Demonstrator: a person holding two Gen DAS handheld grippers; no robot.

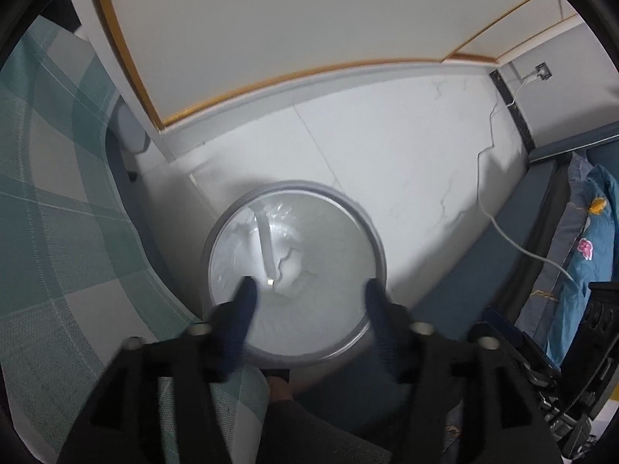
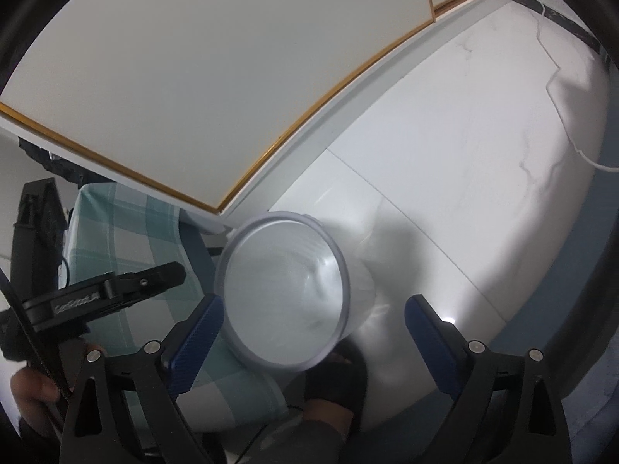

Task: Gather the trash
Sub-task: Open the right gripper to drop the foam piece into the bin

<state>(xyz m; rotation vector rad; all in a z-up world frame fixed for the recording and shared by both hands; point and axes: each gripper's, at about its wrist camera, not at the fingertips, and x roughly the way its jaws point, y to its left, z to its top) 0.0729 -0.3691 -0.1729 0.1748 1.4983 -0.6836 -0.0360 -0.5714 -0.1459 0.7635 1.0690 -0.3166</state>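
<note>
A round grey-white trash bin [image 1: 372,239] stands on the white floor, seen from above in the left wrist view. White crumpled trash [image 1: 290,270] and a pale stick-like piece [image 1: 267,247] lie inside it. My left gripper [image 1: 309,290] hangs open and empty right over the bin's mouth. The bin also shows in the right wrist view [image 2: 286,301], where my right gripper [image 2: 313,309] is open and empty just above it. The left gripper's body [image 2: 116,290] shows at the left of that view.
A table with a green checked cloth [image 1: 58,212] stands left of the bin. A white cabinet with a gold trim [image 1: 271,19] lies behind. A white cable [image 1: 503,232] runs over the floor. A blue floral quilt [image 1: 588,239] lies at the right.
</note>
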